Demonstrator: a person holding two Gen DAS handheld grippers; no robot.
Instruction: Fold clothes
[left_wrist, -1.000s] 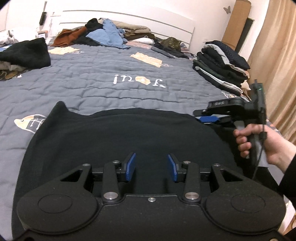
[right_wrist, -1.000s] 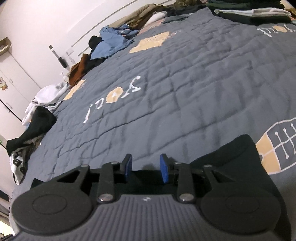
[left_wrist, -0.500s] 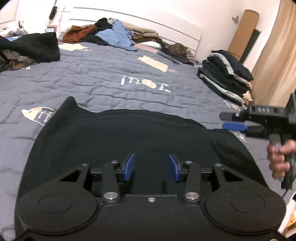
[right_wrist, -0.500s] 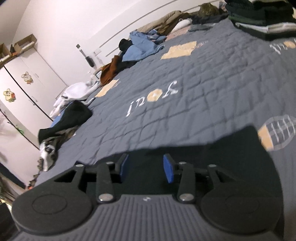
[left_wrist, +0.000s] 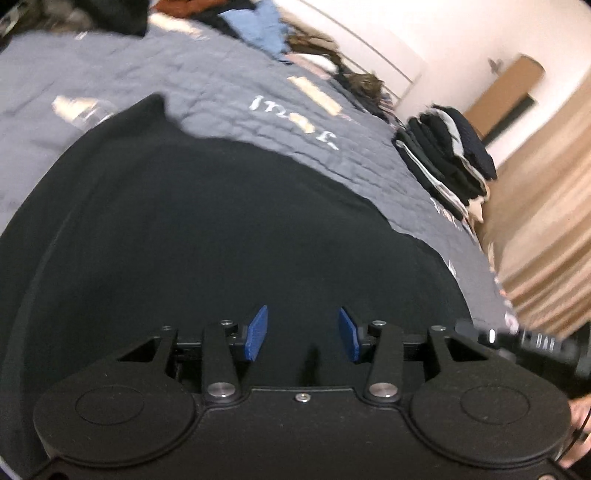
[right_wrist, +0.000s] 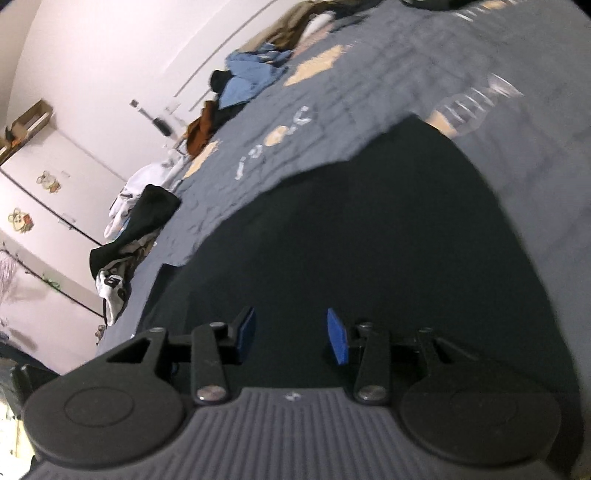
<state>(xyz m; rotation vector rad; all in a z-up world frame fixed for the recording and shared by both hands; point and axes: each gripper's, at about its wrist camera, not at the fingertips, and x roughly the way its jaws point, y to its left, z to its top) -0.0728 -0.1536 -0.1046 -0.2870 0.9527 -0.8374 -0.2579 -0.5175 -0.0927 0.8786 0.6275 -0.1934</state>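
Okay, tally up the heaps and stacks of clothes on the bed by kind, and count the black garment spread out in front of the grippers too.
Black garment spread flat: 1
Neat folded stack at the bed edge: 1
Loose unfolded heaps, one with a blue shirt by the headboard, one with a black piece at the other edge: 2
Total: 4

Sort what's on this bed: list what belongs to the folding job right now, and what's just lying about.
In the job:
black garment spread flat
left gripper, open over it
right gripper, open over it

Lying about:
folded stack
blue clothes heap by the headboard
black and white clothes at the bed edge
grey quilt
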